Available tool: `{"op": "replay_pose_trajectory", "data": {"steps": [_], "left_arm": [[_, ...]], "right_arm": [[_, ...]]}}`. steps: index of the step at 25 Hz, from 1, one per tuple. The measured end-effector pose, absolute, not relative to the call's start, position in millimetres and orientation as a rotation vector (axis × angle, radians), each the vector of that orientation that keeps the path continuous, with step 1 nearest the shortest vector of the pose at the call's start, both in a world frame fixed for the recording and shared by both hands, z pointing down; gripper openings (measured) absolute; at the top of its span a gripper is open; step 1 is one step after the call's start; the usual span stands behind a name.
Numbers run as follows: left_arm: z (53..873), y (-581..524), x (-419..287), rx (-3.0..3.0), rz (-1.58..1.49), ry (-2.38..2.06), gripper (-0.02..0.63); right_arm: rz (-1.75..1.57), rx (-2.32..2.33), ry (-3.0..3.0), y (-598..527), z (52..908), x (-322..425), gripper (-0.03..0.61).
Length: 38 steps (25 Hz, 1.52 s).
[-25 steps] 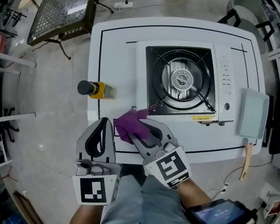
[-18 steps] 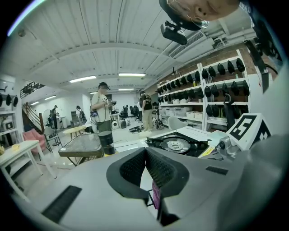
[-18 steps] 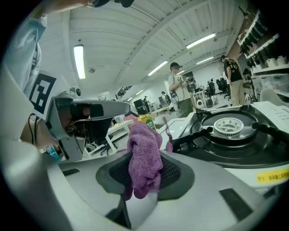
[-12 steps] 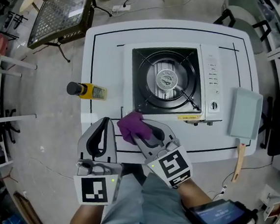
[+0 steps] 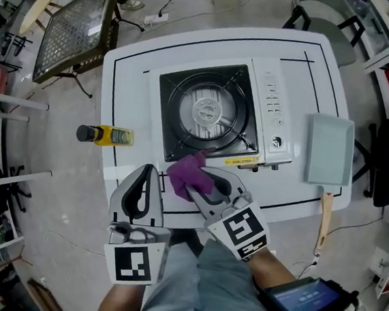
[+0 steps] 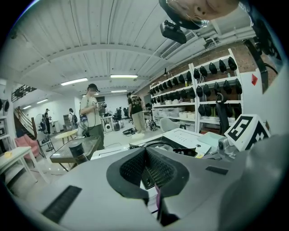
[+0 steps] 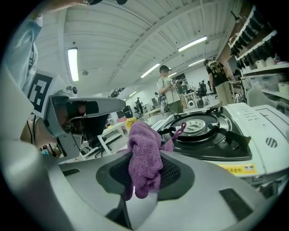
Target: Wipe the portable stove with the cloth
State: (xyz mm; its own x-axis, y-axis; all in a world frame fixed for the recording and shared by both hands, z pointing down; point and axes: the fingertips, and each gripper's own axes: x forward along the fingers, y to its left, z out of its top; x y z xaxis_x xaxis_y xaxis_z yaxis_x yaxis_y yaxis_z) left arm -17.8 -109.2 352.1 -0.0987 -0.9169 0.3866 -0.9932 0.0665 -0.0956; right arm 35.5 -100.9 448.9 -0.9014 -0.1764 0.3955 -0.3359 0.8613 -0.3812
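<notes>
The portable stove (image 5: pixel 205 111), a black burner well in a white case, stands on the white table (image 5: pixel 130 77). My right gripper (image 5: pixel 195 180) is shut on a bunched purple cloth (image 5: pixel 185 171) just off the stove's front edge. In the right gripper view the cloth (image 7: pixel 144 155) hangs between the pads of that gripper (image 7: pixel 144 173), with the stove (image 7: pixel 203 131) close ahead. My left gripper (image 5: pixel 148 174) hovers beside it to the left, over the table's near edge, its jaws together and empty. The left gripper view shows that gripper's (image 6: pixel 145 158) pads meeting.
A yellow bottle with a black cap (image 5: pixel 104 135) lies on the table left of the stove. A pale teal dustpan (image 5: pixel 328 149) with a wooden handle (image 5: pixel 323 222) sits at the right. A wire-mesh table (image 5: pixel 73 27) stands beyond the left edge. People stand in the background.
Both grippers with the cloth have shifted right along the stove's front edge; the table and stove now sit further left in the head view. The grip on the cloth is unchanged.
</notes>
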Motion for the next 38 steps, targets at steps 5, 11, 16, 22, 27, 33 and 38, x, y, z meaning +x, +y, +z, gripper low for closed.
{"op": "replay_pose_trajectory", "data": {"steps": [5, 11, 16, 22, 27, 33, 38], "left_arm": [[351.1, -122.2, 11.1, 1.988, 0.501, -2.084, 0.020], [349.3, -134.4, 42.2, 2.052, 0.500, -2.042, 0.020], [345.0, -143.7, 70.6, 2.092, 0.497, -2.015, 0.020], [340.1, -156.2, 106.5, 2.149, 0.492, -1.983, 0.019], [334.2, -165.4, 137.6, 2.197, 0.490, -1.958, 0.020], [323.4, -174.6, 175.8, 2.263, 0.484, -1.933, 0.019], [302.6, -177.7, 205.7, 2.328, 0.448, -1.931, 0.020]], "right_arm": [[0.651, 0.441, -2.676, -113.9, 449.2, 65.6, 0.150], [0.664, 0.527, -2.660, -127.1, 450.7, 98.6, 0.151], [0.669, 0.600, -2.636, -140.0, 449.9, 131.4, 0.150], [0.683, 0.678, -2.608, -153.2, 450.2, 169.4, 0.151], [0.707, 0.749, -2.596, -166.1, 449.1, 205.8, 0.150], [0.706, 0.845, -2.556, -177.6, 450.0, 252.6, 0.150], [0.663, 0.941, -2.553, -190.0, 431.0, 291.1, 0.151]]}}
